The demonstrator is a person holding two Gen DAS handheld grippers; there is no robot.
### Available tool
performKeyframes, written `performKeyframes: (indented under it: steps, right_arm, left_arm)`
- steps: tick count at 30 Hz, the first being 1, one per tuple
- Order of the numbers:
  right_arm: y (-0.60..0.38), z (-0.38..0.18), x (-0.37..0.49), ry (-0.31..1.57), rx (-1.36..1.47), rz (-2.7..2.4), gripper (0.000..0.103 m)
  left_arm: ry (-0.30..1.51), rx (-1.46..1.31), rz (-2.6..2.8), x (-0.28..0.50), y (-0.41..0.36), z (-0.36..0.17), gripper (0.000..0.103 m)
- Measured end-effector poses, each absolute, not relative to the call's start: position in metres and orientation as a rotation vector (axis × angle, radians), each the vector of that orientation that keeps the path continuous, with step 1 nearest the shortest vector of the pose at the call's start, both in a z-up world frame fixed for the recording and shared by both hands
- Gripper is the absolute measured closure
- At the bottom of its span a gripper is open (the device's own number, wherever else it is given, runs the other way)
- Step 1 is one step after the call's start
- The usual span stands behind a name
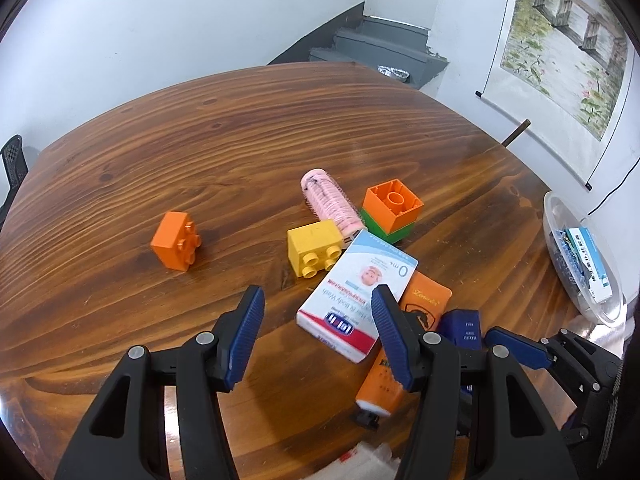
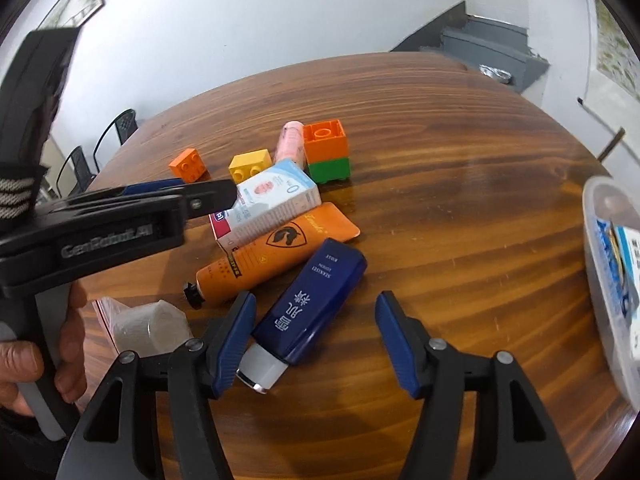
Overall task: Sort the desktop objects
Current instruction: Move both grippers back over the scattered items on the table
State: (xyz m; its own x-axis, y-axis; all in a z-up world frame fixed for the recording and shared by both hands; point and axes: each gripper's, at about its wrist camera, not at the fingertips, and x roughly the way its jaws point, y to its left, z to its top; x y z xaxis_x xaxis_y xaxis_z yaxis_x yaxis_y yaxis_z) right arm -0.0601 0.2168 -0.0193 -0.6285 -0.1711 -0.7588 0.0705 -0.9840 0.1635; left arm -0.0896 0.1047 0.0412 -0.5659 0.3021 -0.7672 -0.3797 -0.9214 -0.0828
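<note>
Blocks (image 1: pixel 316 247), tubes (image 2: pixel 276 252), box (image 1: pixel 360 292) crowded; perhaps touching.

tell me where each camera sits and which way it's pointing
Left wrist: sits on the left gripper, angled down over the wooden table at the white box; its own blue fingers show, the right gripper at the right edge.
Right wrist: sits on the right gripper, angled down at the blue tube; its fingers, the left gripper and a hand show.
Shared: white box, orange tube, yellow block, pink roller.
</note>
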Motion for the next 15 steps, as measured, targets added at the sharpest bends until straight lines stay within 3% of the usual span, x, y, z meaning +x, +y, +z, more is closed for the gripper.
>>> performKeyframes:
  steps: [6, 15]
  right_arm:
    - [0.219, -0.018, -0.06, -0.094, 1.279, -2.721, 0.028]
    - [0.233, -0.019, -0.061, -0.08, 1.299, -2.757, 0.028]
  left_arm:
    - [0.151, -1.194, 2.453, -0.091, 0.115, 0.036, 0.043]
    - [0.153, -1.193, 2.432, -0.093, 0.117, 0.035, 0.043]
